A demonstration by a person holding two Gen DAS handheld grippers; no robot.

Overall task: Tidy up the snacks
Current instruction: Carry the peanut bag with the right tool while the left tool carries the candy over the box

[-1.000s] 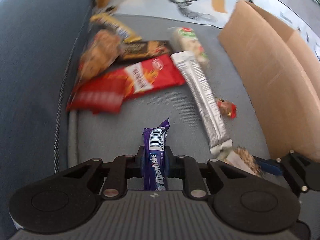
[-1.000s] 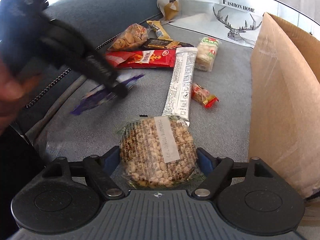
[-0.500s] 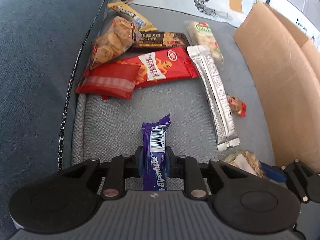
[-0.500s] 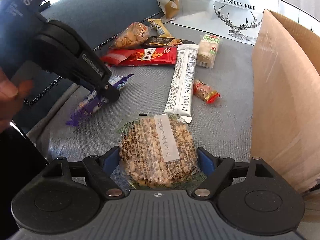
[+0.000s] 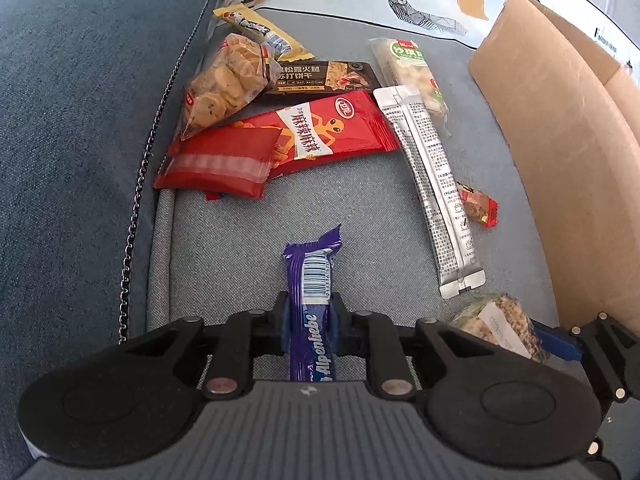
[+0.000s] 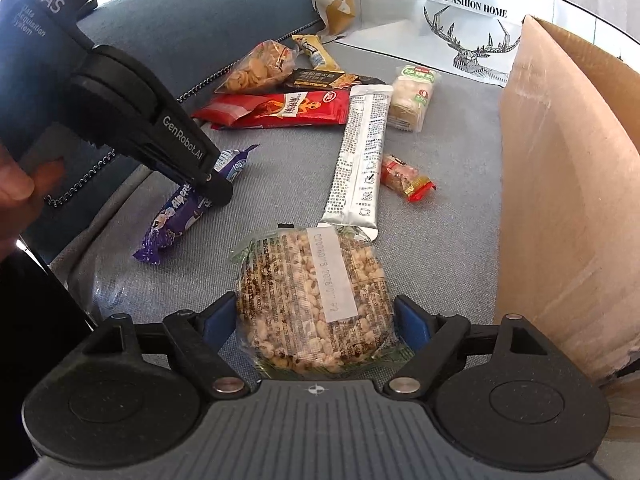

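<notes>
My left gripper [image 5: 310, 322] holds a purple Alpenliebe candy bar [image 5: 312, 292] across its middle, jaws closing tight on it. In the right wrist view the same bar [image 6: 176, 216] hangs low over the grey sofa cushion [image 6: 280, 168], under the left gripper [image 6: 218, 192]. My right gripper [image 6: 316, 320] is shut on a round puffed-grain cake [image 6: 316, 296] in clear wrap, one blue pad on each side. That cake [image 5: 500, 328] shows at the lower right of the left wrist view. A cardboard box [image 6: 560, 200] stands close on the right.
Several snacks lie farther back: a red pack [image 5: 320, 136], a cookie bag [image 5: 224, 84], a dark cracker pack [image 5: 320, 76], a silver stick pack [image 5: 432, 188], a small red candy [image 5: 478, 206]. The blue sofa back [image 5: 80, 120] rises on the left, with a deer-print pillow [image 6: 460, 32] behind.
The left gripper has carried the purple bar down and toward the near left of the cushion. The right gripper and its grain cake have stayed put.
</notes>
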